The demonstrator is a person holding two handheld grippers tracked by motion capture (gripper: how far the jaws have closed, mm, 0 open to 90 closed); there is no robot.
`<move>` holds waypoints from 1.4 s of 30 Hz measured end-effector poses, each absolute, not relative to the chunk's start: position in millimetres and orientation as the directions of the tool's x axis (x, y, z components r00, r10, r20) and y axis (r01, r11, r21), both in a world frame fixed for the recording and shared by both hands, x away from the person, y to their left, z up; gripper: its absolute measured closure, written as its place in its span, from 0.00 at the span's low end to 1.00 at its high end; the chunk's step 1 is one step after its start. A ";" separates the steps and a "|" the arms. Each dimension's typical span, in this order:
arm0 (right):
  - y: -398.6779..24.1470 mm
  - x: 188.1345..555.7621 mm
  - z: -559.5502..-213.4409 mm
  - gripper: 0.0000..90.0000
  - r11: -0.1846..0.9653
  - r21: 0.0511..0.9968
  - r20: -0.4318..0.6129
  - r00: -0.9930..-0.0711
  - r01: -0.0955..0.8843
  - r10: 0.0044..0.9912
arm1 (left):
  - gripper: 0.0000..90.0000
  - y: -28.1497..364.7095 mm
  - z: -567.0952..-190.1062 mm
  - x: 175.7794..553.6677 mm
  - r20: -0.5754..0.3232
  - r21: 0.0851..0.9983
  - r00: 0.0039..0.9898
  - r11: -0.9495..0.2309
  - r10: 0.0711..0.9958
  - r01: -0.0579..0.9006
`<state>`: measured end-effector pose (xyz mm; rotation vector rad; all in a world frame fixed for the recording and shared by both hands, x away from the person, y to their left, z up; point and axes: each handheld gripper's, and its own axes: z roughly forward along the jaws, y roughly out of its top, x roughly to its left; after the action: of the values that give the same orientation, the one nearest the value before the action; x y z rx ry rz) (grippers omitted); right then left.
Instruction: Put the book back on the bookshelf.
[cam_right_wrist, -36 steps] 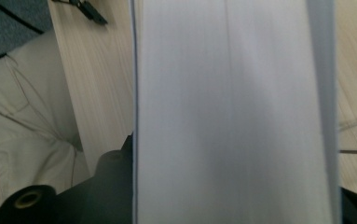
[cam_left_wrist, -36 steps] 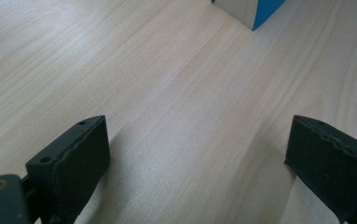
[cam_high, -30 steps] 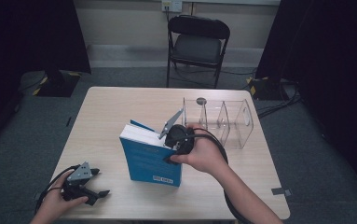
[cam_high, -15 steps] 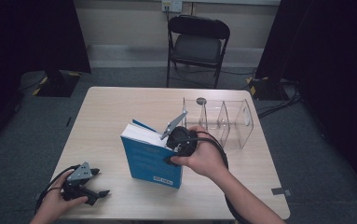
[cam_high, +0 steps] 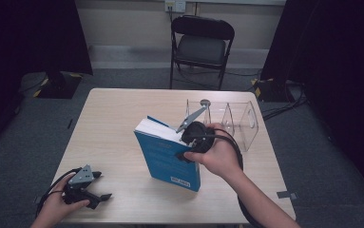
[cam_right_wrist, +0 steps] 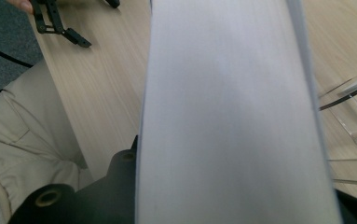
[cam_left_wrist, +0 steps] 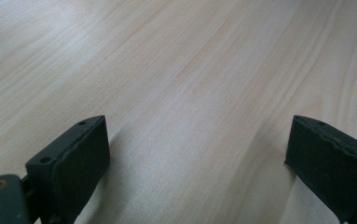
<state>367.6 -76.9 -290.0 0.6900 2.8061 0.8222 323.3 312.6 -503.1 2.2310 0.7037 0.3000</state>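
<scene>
your right gripper (cam_high: 189,142) clamps the blue book (cam_high: 167,156) across its page edges, holding it upright on the table (cam_high: 118,118), just beside the clear rack (cam_high: 239,121). your left gripper (cam_high: 99,195) rests open near the table's front-left corner.

Book (cam_high: 167,159) stands upright mid-table, just left of clear rack (cam_high: 239,123); narrow gap between them. Left half of table (cam_high: 108,123) bare, open passage.

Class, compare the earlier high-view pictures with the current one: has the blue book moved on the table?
Yes, slightly. The blue book, gripped by the right gripper, has edged toward the clear rack, narrowing the gap to it.
</scene>
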 end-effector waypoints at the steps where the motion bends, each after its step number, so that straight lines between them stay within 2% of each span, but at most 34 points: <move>1: -79.1 367.7 -290.7 0.69 0.741 0.536 0.012 -0.881 0.405 0.473 | 0.06 312.8 -502.9 323.5 0.000 0.731 0.821 -0.560 0.570 0.389; 5: -87.3 364.7 -295.4 0.69 0.729 0.551 0.030 -0.883 0.406 0.469 | 0.06 312.8 -502.9 323.5 0.000 0.731 0.822 -0.560 0.570 0.389; 9: -92.7 357.7 -300.0 0.69 0.755 0.539 0.001 -0.896 0.374 0.444 | 0.06 312.6 -503.1 323.1 -0.006 0.732 0.820 -0.556 0.573 0.394; 13: -99.5 356.1 -304.2 0.67 0.772 0.497 -0.006 -0.888 0.395 0.459 | 0.06 311.9 -503.3 323.1 -0.007 0.733 0.819 -0.554 0.574 0.395; 15: -102.9 356.7 -304.7 0.67 0.758 0.514 0.003 -0.885 0.401 0.466 | 0.06 311.3 -503.5 323.1 -0.013 0.733 0.818 -0.551 0.575 0.399; 19: -95.9 361.9 -305.1 0.56 0.749 0.543 -0.022 -0.885 0.381 0.466 | 0.05 311.5 -502.8 323.7 -0.001 0.727 0.821 -0.563 0.571 0.392; 20: -91.3 363.9 -306.4 0.59 0.764 0.522 -0.026 -0.888 0.380 0.459 | 0.05 311.4 -503.0 323.4 -0.008 0.728 0.819 -0.558 0.573 0.397; 26: -86.7 368.5 -305.2 0.59 0.780 0.487 -0.035 -0.884 0.392 0.466 | 0.05 311.5 -502.9 323.6 -0.003 0.728 0.821 -0.562 0.571 0.393; 29: -84.5 368.0 -304.6 0.64 0.790 0.459 -0.033 -0.881 0.407 0.473 | 0.05 311.4 -503.0 323.4 -0.005 0.728 0.820 -0.560 0.573 0.396; 42: -85.8 360.5 -304.6 0.68 0.750 0.494 -0.021 -0.856 0.441 0.517 | 0.05 311.8 -502.6 324.1 0.003 0.726 0.822 -0.566 0.569 0.389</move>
<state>360.5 -85.8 -304.6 0.7695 2.7905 0.7280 324.1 311.8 -502.6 2.2423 0.6983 0.3046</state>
